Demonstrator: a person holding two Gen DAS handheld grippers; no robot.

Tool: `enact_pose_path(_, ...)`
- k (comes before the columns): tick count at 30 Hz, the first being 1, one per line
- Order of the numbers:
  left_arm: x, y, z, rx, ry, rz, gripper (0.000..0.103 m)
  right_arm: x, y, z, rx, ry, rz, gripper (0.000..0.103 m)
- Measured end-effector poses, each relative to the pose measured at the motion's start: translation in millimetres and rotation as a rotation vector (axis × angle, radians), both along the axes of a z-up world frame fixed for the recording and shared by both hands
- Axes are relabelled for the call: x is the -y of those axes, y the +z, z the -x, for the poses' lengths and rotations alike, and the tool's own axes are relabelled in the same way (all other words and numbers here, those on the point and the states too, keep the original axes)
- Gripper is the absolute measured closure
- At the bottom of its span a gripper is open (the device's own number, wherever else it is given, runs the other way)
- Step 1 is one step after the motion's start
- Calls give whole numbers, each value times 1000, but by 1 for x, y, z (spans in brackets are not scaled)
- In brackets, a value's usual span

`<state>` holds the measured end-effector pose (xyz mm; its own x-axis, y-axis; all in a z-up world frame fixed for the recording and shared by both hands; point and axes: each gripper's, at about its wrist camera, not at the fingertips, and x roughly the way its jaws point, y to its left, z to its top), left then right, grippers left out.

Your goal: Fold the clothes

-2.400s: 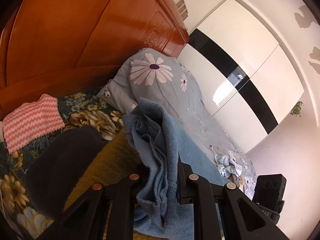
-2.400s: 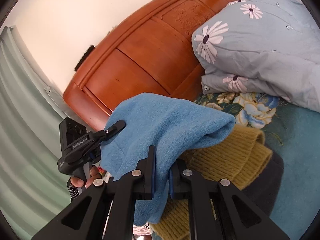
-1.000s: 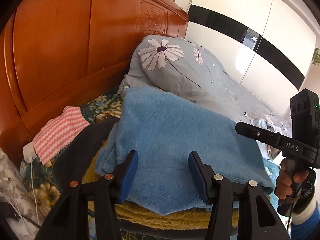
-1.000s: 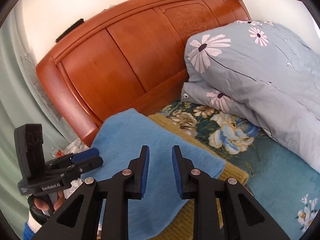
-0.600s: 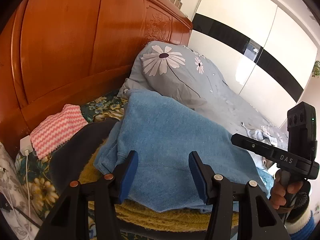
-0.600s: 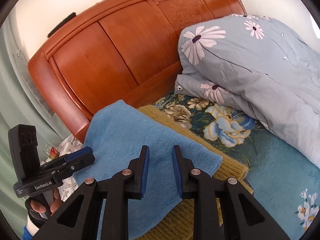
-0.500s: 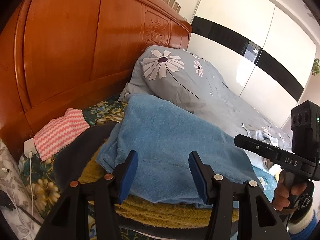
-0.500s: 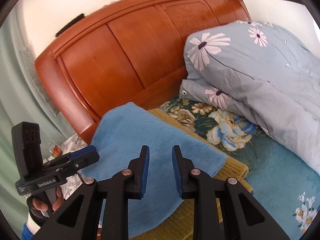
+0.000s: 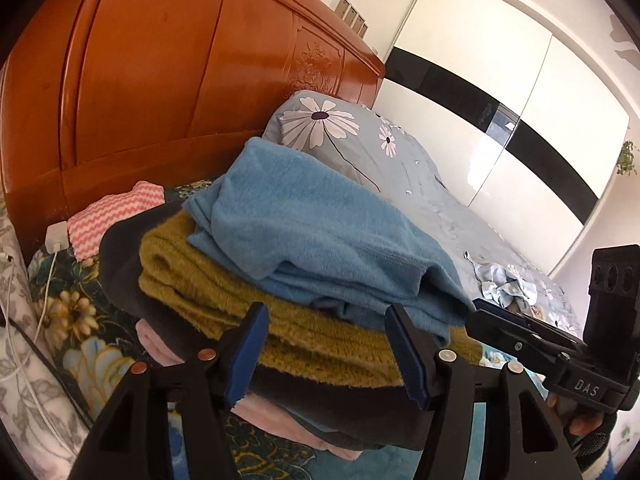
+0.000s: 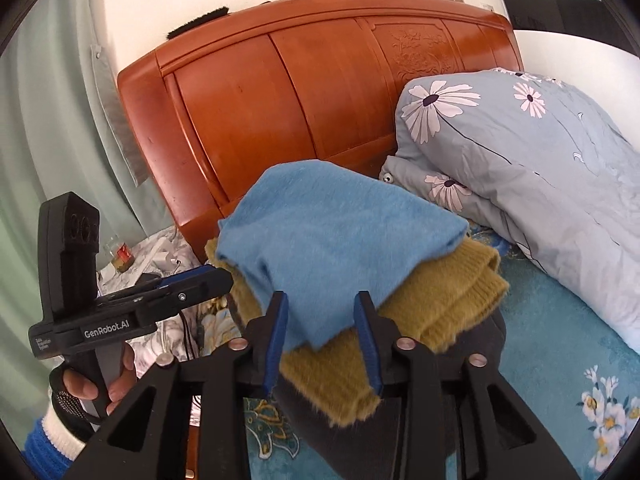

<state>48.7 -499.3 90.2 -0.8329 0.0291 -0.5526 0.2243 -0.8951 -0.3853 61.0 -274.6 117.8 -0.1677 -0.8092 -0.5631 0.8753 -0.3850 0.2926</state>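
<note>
A folded blue fleece garment (image 9: pixel 320 232) (image 10: pixel 332 232) lies on top of a stack on the bed. Under it are a mustard knit (image 9: pixel 240 292) (image 10: pixel 440 292), a dark grey garment (image 9: pixel 120 248) (image 10: pixel 400 432) and a pink one (image 9: pixel 272 416) at the bottom. My left gripper (image 9: pixel 326 352) stands open at the stack's near edge, level with the mustard layer, holding nothing. My right gripper (image 10: pixel 322 338) is open at the stack's other side, with the blue garment's corner hanging just beyond its fingers. Each gripper shows in the other's view, held by a hand: the left gripper (image 10: pixel 200 280) and the right gripper (image 9: pixel 500 324).
A wooden headboard (image 9: pixel 160 80) rises behind the stack. A daisy-print quilt (image 10: pixel 520 152) is bunched to its right. A pink zigzag cloth (image 9: pixel 112 212) and a charger with a white cable (image 9: pixel 56 236) lie to the left. Crumpled light cloth (image 9: pixel 504 280) lies farther down the bed.
Both grippers have dropped lower and now sit at the edges of the stack. The right gripper's jaws have spread wider. The blue garment rests released on the pile.
</note>
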Motion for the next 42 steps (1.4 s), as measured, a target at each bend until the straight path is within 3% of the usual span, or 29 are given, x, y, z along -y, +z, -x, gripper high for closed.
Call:
enact_pose_path(5, -16, -16, -8, 34, 25, 4, 25, -16, -12, -21, -20, -2, -14, 49)
enact_pose_path(12, -40, -42, -18, 89, 26, 29, 17, -20, -45, -31, 49, -30, -94, 48)
enact_pose_path(16, -50, -55, -28, 108, 36, 50, 13, -21, -55, -38, 41, -51, -117, 48)
enact_pose_path(20, -49, -61, -36, 92, 68, 37, 0, -20, -61, -45, 2, -81, -156, 48)
enact_pose_path(27, -49, -62, -49, 66, 135, 63, 0, -22, -69, -56, -26, -89, -185, 45)
enact_pose_path(31, -53, -61, -56, 54, 169, 93, 0, -26, -71, -60, -36, -85, -185, 36)
enact_pose_path(40, -61, -60, -64, 63, 222, 151, 0, -28, -73, -67, -49, -86, -183, 27)
enact_pose_path(42, -63, -60, -65, 71, 230, 166, 0, -29, -73, -69, -56, -90, -180, 19)
